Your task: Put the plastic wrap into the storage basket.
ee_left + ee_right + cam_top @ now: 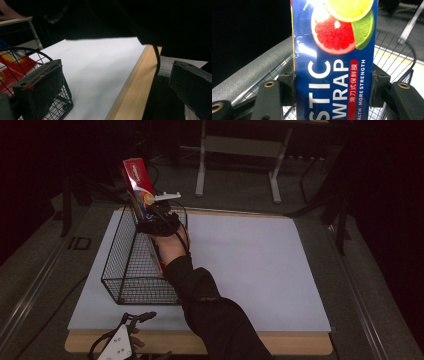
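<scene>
Glossy blue plastic-wrap box (pixel 334 65), rectangular, sits clamped between my right gripper (pixel 332 87) jaws, above the black wire basket (pixel 131 270). My left gripper (pixel 112 85) jaws stand wide, flanking the worktop (pixel 100 70) wooden edge.

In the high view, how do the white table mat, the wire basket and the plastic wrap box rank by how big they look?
1. White table mat, by far the largest.
2. Wire basket.
3. Plastic wrap box, smallest in area, though it stands on end and part of it is hidden behind the right gripper, so its full length is unsure.
</scene>
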Tool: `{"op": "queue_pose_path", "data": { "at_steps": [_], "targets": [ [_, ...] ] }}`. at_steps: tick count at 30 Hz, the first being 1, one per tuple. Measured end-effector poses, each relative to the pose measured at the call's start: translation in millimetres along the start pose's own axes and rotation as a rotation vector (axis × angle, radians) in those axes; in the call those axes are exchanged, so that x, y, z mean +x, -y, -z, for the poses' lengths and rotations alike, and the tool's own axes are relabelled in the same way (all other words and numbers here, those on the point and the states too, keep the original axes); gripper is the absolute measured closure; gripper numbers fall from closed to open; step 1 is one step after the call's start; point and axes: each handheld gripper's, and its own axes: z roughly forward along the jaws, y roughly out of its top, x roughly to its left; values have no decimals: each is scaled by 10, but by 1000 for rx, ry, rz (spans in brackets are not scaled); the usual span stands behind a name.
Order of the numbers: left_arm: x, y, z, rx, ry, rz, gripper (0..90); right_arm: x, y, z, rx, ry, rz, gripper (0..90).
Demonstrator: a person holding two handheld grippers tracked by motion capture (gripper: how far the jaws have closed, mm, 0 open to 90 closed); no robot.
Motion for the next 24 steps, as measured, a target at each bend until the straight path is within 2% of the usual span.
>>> {"op": "queue_pose_path", "data": {
  "at_steps": [2,5,7,8,10,12,18,24],
  "targets": [
    [1,0,-3,0,2,2,1,-28,74,-61,20,-10,-14,399],
    [-3,-3,0,-3,2,0,1,-41,148,-119,37,5,-6,398],
    [-5,-3,-3,-3,4,0,1,-68,232,-197,69,18,-7,398],
    [-5,-3,-3,-1,6,0,1,-87,248,-214,74,3,-25,398],
    [-5,-3,-3,-1,6,-2,1,-102,270,-248,89,-9,-35,398],
    [-5,-2,-1,-1,6,-1,1,-89,295,-289,109,4,0,398],
    [-3,-1,3,0,7,-2,1,-114,342,-391,154,-13,-41,398],
    [-4,0,8,0,6,-3,1,-122,395,-536,208,-17,-53,397]
  ]
}}
